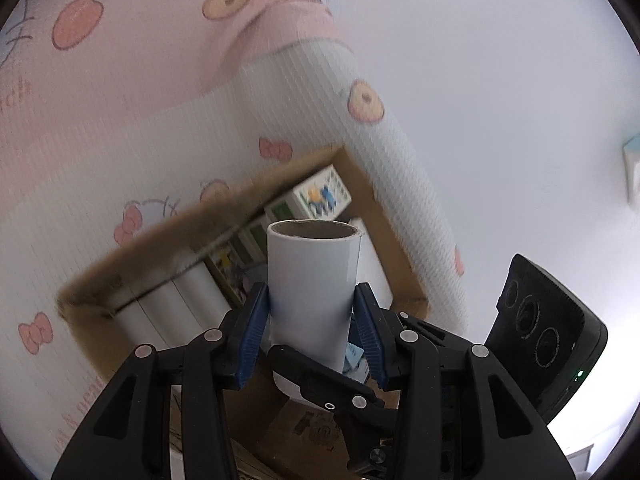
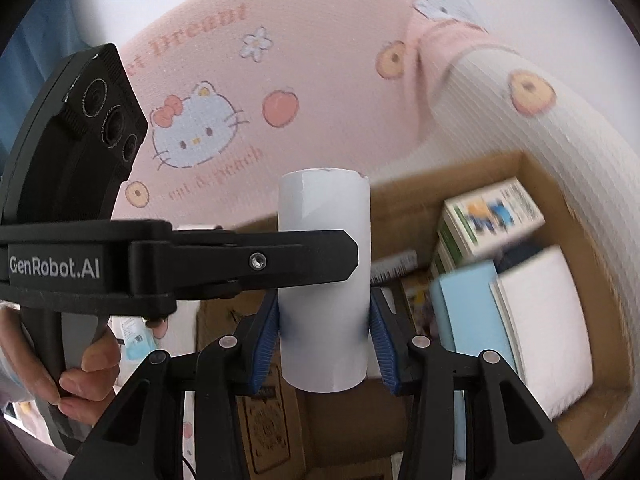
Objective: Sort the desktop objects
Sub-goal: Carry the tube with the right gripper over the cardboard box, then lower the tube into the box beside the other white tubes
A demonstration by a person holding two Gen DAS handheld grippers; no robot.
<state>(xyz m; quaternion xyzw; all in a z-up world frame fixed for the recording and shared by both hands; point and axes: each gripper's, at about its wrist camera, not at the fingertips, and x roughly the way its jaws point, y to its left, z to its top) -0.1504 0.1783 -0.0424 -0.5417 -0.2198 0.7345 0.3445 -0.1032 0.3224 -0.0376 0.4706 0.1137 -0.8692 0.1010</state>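
A white paper roll (image 1: 312,280) with a brown cardboard core stands upright between the blue pads of my left gripper (image 1: 311,292), which is shut on it. In the right wrist view the same roll (image 2: 324,320) sits between the pads of my right gripper (image 2: 323,304), also shut on it. The two grippers cross at right angles. A black finger of the right gripper (image 1: 320,378) lies across the roll's lower end. A finger of the left gripper (image 2: 312,256) lies across its middle. Under the roll is an open cardboard box (image 2: 532,168).
The box (image 1: 400,240) holds stacked books (image 2: 488,216), a light blue pad (image 2: 472,312), a white book (image 2: 548,328) and white rolls (image 1: 172,304). A person in a pink and white cat-print top (image 2: 304,60) stands behind it. A hand (image 2: 88,372) grips the left gripper's handle.
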